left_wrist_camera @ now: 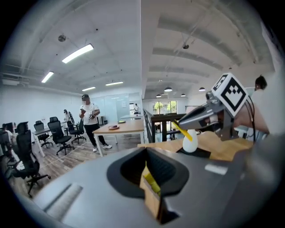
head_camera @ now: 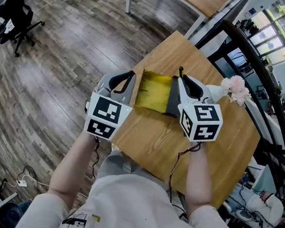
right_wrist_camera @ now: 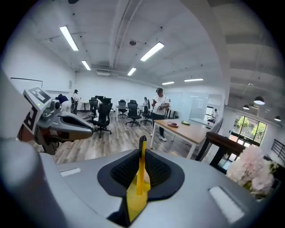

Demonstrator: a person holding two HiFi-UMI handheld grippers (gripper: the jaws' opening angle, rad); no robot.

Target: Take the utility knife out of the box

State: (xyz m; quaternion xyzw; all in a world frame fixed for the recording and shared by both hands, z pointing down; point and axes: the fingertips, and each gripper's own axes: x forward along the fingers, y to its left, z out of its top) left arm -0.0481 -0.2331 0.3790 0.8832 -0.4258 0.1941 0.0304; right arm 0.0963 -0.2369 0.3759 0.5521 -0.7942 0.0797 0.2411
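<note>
The wooden tabletop (head_camera: pixel 155 141) carries an open box (head_camera: pixel 153 92) with a yellow inside, lying close to its left edge. At the far right edge stands a white vase with pink flowers (head_camera: pixel 234 88).

The left gripper (head_camera: pixel 130 75) has its jaws clamped together on the cardboard wall at the box's left end. Seen along those jaws, brown card with a yellow face sits pinched between them.

The right gripper (head_camera: pixel 180 78) is at the box's dark right end, jaws clamped on the utility knife (right_wrist_camera: pixel 141 173). The knife's yellow body runs up between the jaws and its black tip pokes out past them, pointing away from the person. Whether it is clear of the box, I cannot tell.
</note>
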